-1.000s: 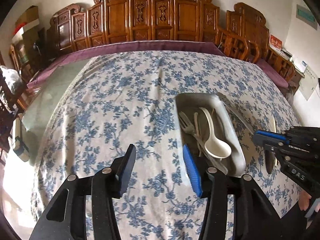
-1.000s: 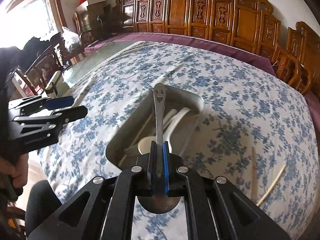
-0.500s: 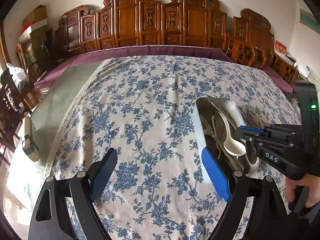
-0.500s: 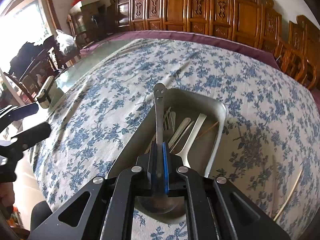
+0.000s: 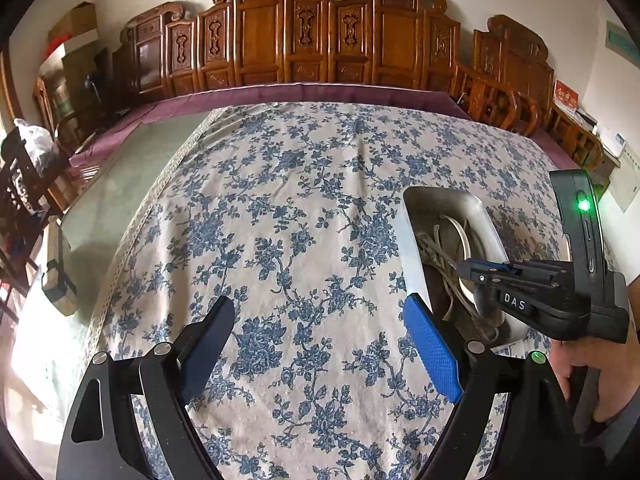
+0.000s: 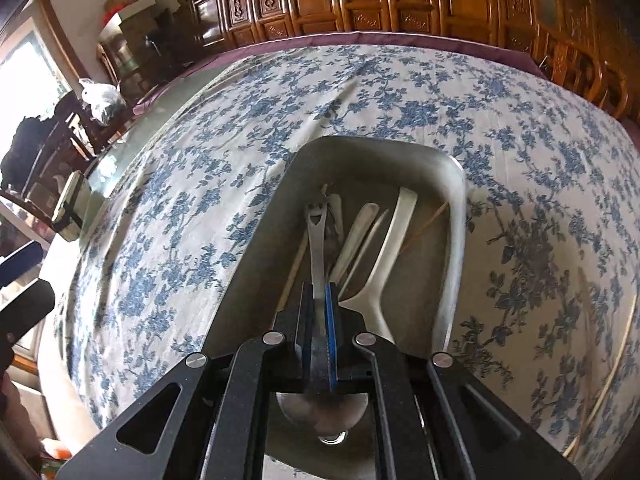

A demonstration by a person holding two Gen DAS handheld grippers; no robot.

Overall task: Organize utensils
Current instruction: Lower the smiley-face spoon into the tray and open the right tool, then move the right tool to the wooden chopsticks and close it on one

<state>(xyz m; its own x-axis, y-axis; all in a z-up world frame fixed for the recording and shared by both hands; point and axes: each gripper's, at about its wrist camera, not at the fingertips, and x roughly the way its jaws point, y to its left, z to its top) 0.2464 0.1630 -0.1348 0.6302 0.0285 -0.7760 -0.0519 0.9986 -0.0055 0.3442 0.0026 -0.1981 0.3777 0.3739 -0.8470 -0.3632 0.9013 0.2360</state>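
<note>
At a table draped in blue-flowered cloth point(image 5: 304, 216), the right gripper point(image 6: 319, 304) is clenched on a steel spoon point(image 6: 316, 248) — bowl toward the camera, handle pointing away into the metal tray point(image 6: 452, 248). A second ago the spoon hung above the tray's near rim with its smiley-face handle end clear of the contents; now it has come down low inside, the handle tip just over the white plastic spoon point(image 6: 386, 264), fork and chopsticks already lying there. The tray fills far more of the right wrist view than before. The left gripper point(image 5: 320, 328) stands released, its fingers wide apart over bare cloth to the left of the tray point(image 5: 412, 248) (it holds nothing), and has drawn back a little since the earlier frame. One pale chopstick point(image 6: 608, 384) lies on the cloth well to the tray's right. Carved wooden chairs point(image 5: 320, 40) line the far wall.
</note>
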